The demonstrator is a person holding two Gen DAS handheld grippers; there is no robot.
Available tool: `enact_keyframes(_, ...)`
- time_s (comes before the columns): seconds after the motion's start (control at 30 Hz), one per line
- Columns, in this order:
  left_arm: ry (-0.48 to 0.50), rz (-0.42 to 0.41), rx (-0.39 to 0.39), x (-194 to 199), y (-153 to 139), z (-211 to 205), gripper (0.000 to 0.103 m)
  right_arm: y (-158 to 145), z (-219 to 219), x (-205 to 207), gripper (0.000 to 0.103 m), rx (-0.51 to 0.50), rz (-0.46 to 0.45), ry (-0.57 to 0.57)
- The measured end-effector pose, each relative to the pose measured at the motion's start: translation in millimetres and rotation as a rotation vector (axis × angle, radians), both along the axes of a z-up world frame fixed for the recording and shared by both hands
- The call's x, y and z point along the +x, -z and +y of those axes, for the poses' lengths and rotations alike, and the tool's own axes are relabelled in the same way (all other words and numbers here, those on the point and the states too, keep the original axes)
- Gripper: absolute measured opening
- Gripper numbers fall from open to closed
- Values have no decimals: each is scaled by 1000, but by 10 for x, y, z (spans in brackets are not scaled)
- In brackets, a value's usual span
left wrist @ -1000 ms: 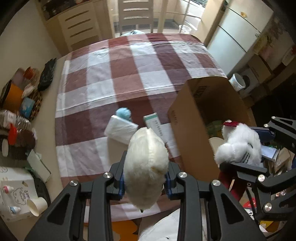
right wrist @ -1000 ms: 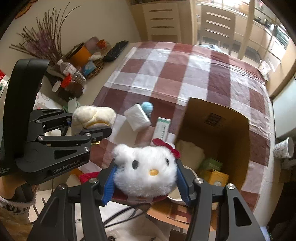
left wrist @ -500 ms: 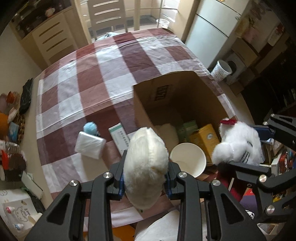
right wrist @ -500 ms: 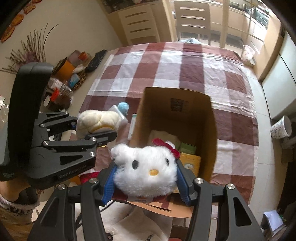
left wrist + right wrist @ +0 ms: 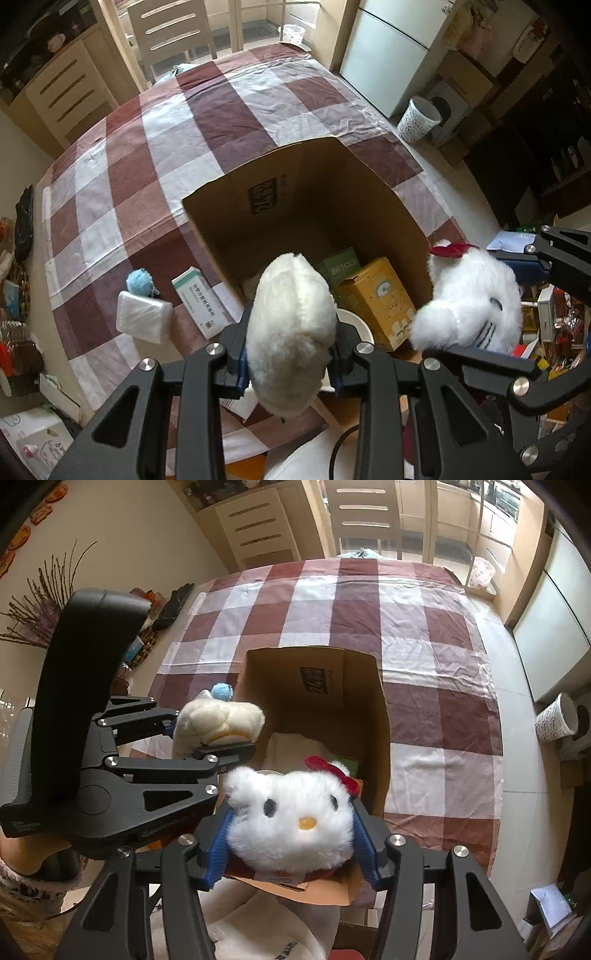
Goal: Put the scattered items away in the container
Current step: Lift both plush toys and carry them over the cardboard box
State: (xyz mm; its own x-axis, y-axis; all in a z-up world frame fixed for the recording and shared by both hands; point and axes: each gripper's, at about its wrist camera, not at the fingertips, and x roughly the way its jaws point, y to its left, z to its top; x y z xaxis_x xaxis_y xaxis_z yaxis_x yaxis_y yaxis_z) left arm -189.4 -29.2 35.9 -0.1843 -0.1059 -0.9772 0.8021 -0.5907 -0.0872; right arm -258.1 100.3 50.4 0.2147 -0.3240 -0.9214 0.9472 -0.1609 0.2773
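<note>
L gripper [image 5: 290, 354] clamped on cream plush [image 5: 290, 332] | R gripper [image 5: 291, 838] clamped on white cat plush [image 5: 290, 821] | both over box [image 5: 314, 192], some stuff already in | left on cloth: tissue pack [image 5: 144, 321], blue pom [image 5: 138, 281], med box [image 5: 201, 302]

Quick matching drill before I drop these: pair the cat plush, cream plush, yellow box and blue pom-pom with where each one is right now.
Things:
1. cat plush
2. cream plush
3. yellow box
4. blue pom-pom

Places:
A. on the tablecloth, left of the carton
B. between the left gripper's fingers
C. inside the carton
D. between the right gripper's fingers

Pairs: 1-D, 2-B, 3-C, 4-A
</note>
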Motion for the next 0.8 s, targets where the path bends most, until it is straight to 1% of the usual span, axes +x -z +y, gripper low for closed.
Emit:
enact_keyframes(0.33,20,-25,26,-96,160,-106,33,155,-26,-28,57,39,-34,4)
enact_keyframes(0.6,-4,-32,8,15,74,-106,33,88,51,68,57,30,-87,-29)
enact_keyframes(0.7,-13,-36,-1,48,48,-80,33,81,118,129,57,34,-63,-51)
enact_keyframes(0.8,-26,-31,-3,50,34,-38,33,98,213,137,57,37,-60,-61)
